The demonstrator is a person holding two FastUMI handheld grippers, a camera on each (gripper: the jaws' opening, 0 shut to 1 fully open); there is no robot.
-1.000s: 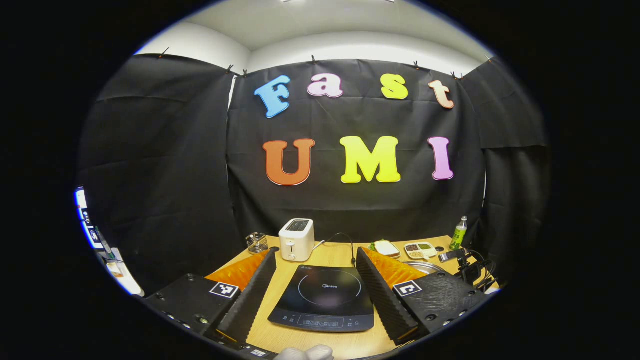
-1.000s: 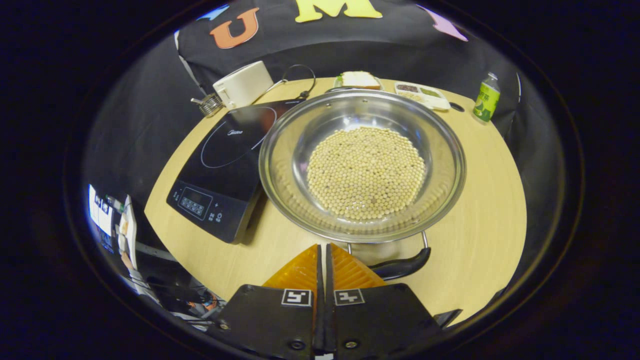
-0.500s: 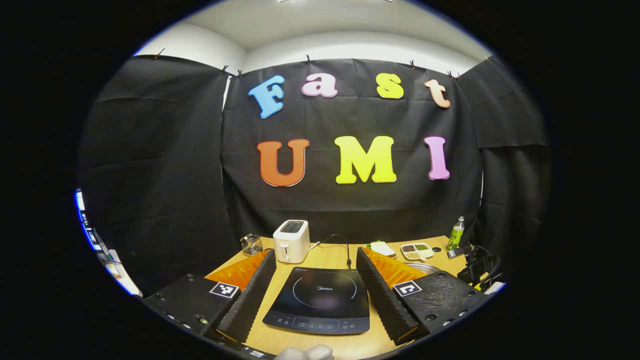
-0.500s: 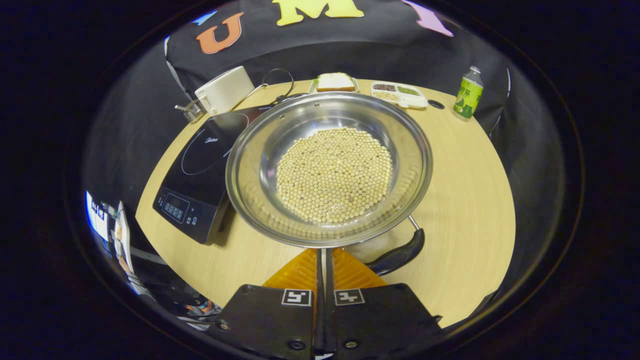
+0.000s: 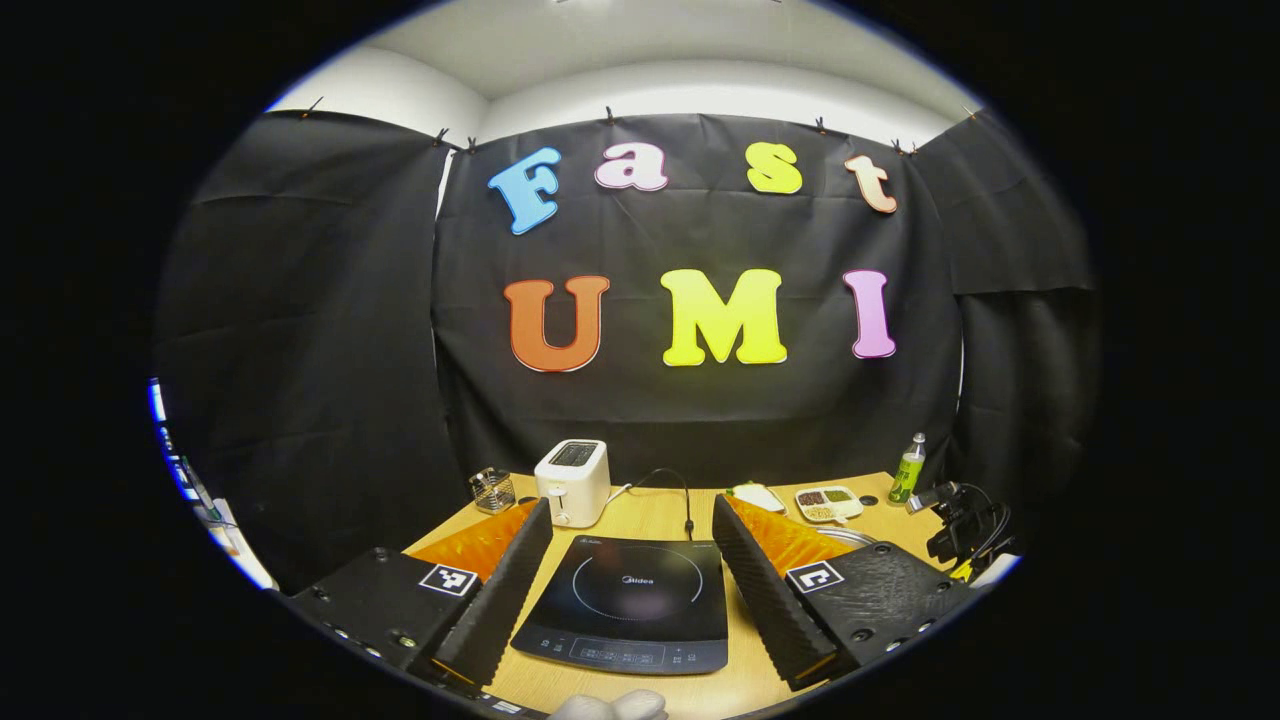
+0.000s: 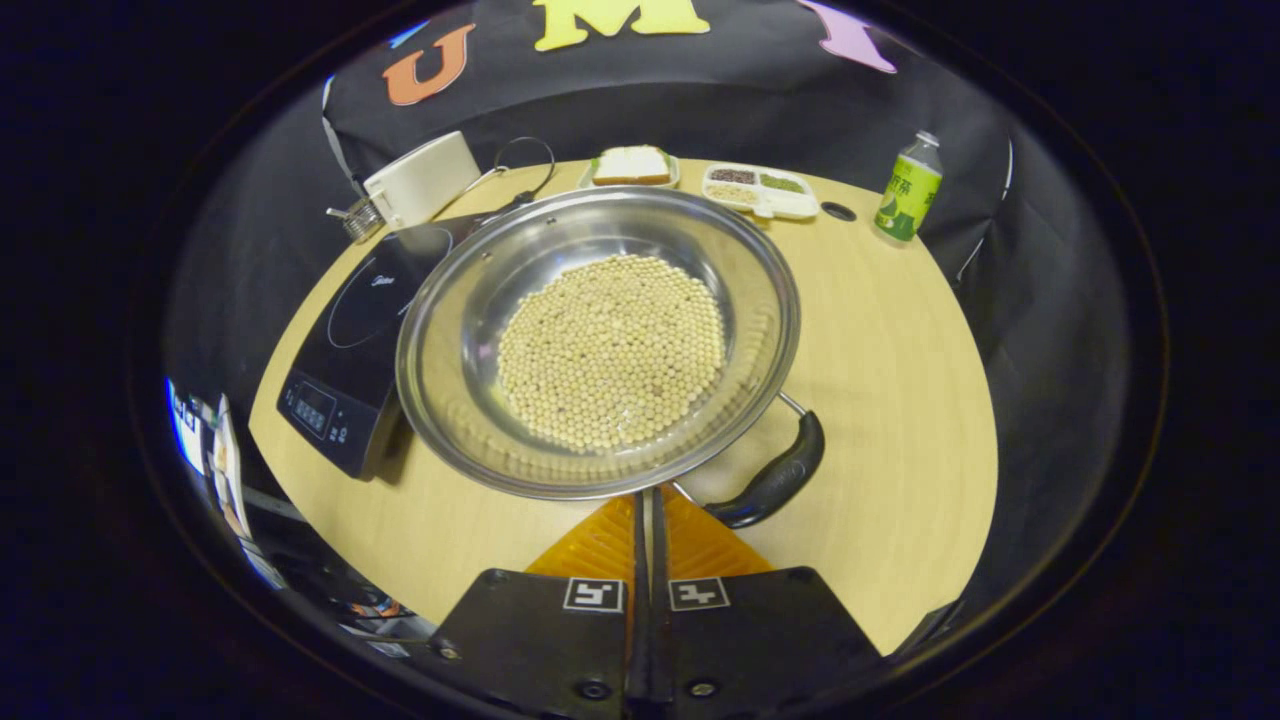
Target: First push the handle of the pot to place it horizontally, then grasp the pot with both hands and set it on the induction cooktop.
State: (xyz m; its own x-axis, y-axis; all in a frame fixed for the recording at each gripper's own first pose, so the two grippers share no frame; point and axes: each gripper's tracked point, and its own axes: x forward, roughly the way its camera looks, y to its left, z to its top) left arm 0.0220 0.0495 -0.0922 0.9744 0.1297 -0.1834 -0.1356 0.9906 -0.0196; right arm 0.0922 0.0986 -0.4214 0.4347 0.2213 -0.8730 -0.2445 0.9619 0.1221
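Right tongs (image 6: pixel 648 497) beside diagonal pot handle (image 6: pixel 768 484)

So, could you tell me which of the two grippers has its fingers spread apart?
The left gripper: its fingers frame the induction cooktop. The right gripper is closed, fingers together beside the pot.

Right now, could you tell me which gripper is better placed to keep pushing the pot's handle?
Right. The right gripper, shut, sits beside the black handle at the pot rim; the left gripper hangs open facing the induction cooktop.
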